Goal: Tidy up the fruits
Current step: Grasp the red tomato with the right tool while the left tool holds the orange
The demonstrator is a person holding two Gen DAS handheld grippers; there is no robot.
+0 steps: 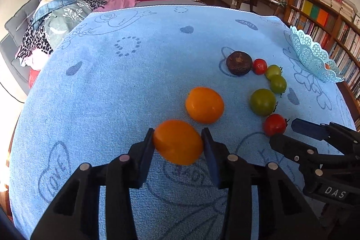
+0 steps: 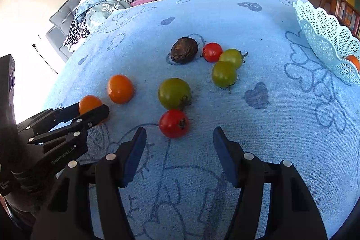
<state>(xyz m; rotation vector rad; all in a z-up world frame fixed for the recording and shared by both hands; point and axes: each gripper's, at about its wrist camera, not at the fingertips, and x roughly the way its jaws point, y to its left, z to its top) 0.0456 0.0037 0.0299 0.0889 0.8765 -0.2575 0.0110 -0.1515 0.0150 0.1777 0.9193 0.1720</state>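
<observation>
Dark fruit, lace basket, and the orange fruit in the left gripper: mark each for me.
dark fruit (image 2: pixel 184 50), right wrist view, middle of its wrinkled top.
lace basket (image 2: pixel 326 37), right wrist view, on its perforated wall.
orange fruit (image 1: pixel 178 142), left wrist view, centre of its skin, between the pads.

The right gripper (image 2: pixel 177 138) hangs over the blue towel (image 2: pixel 258 138) with its jaws apart, just in front of a red tomato (image 2: pixel 173 123). A big green tomato (image 2: pixel 174 93) touches that red tomato from behind. Left of it, the left gripper (image 2: pixel 90 111) squeezes an orange fruit (image 2: pixel 88 103).
</observation>
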